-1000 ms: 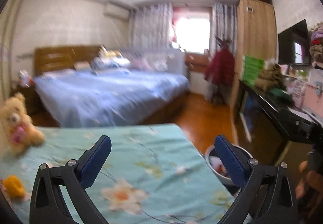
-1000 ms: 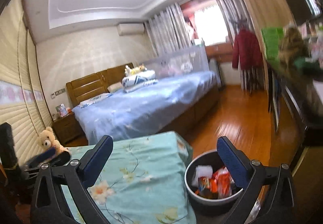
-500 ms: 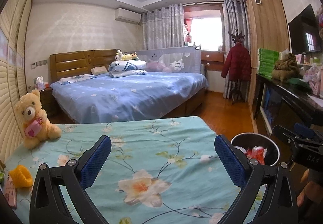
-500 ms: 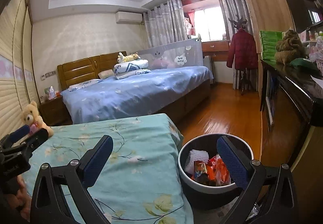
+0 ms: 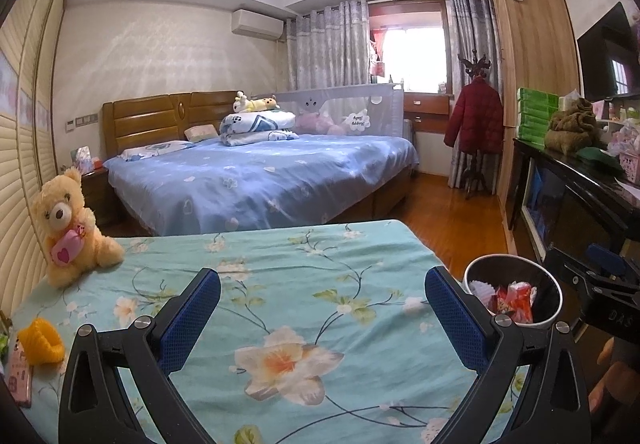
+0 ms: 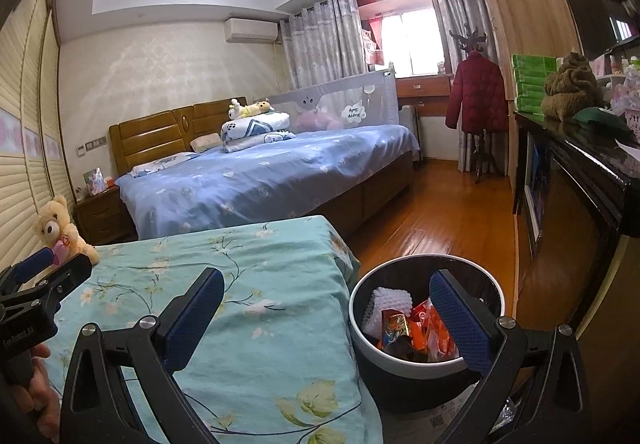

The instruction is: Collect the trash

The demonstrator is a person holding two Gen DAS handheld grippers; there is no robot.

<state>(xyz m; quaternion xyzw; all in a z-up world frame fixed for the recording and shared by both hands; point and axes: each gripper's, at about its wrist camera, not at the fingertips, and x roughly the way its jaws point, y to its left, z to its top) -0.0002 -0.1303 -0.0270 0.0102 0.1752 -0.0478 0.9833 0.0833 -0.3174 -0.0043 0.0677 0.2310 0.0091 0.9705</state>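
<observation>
A round dark trash bin with a pale rim (image 6: 384, 376) stands on the floor at the right corner of the teal floral cover (image 6: 260, 284). Inside it lie red snack wrappers (image 6: 420, 332) and a white foam piece (image 6: 388, 306). My right gripper (image 6: 328, 320) hangs open and empty, its right finger over the bin's mouth. My left gripper (image 5: 320, 320) is open and empty above the cover (image 5: 300, 284), with the bin (image 5: 557, 298) to its right. The wrappers (image 5: 516, 298) show there too. Each view catches the other gripper at its edge.
A teddy bear (image 5: 68, 220), a yellow knitted item (image 5: 42, 340) and a pink phone (image 5: 18, 376) sit at the cover's left side. A blue bed (image 5: 260, 176) lies beyond. A dark cabinet (image 5: 580, 196) lines the right wall, with wood floor (image 6: 440, 212) between.
Both views were swinging and blurred a second ago and are steady now. The bin has come fully into the left view and sits nearer in the right view. Both grippers stayed open.
</observation>
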